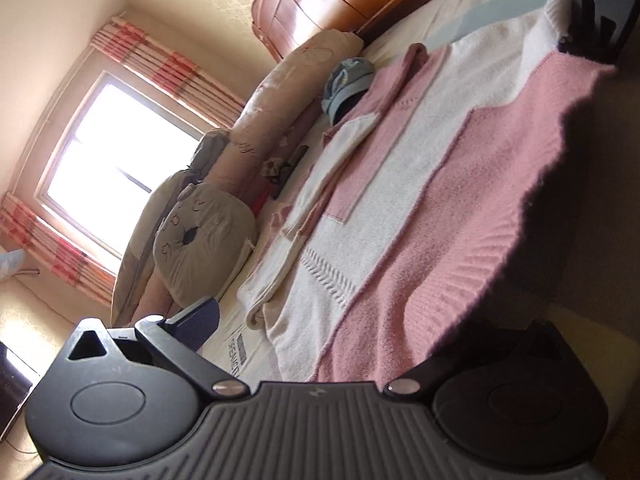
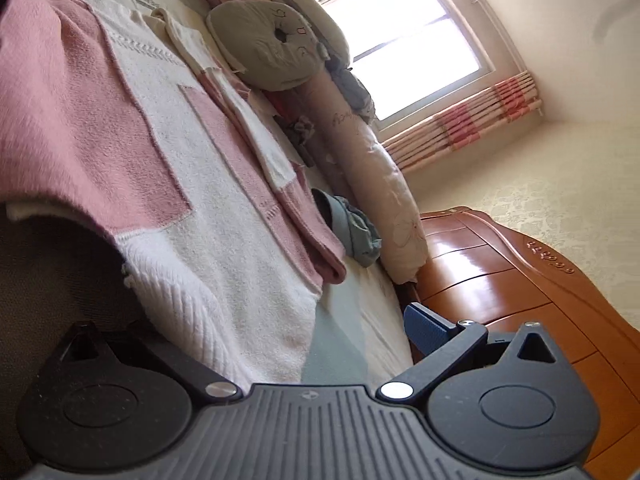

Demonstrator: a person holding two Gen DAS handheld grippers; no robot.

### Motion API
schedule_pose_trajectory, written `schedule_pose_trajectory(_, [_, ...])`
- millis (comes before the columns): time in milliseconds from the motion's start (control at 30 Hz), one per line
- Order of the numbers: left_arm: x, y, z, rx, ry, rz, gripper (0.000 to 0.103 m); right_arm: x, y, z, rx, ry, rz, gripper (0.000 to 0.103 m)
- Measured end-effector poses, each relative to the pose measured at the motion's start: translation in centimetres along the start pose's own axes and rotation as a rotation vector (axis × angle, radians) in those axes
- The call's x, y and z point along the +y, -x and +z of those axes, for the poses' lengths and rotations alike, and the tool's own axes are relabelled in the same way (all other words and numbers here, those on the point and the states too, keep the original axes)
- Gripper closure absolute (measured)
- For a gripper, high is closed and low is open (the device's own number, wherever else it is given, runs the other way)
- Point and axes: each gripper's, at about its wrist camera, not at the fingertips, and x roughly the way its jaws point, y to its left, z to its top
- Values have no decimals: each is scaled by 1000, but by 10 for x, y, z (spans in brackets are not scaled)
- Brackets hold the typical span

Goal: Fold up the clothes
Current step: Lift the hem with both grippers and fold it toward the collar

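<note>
Two grippers are held low at the near edge of a pink-and-white sweater point(image 1: 420, 184) spread flat on the bed point(image 2: 360, 320), hem lifted, likely for a fold toward the round cushion point(image 2: 264, 48). The left gripper point(image 1: 320, 344) jaws appear closed on the pink hem; the right gripper point(image 2: 248, 344) jaws appear clamped on the white ribbed corner. Pad contact is partly hidden.
</note>
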Motion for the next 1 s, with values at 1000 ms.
schedule_pose_trajectory(1000, [0,-3,0,-21,23,87,0,4,3,21,-85,-99,-77,0])
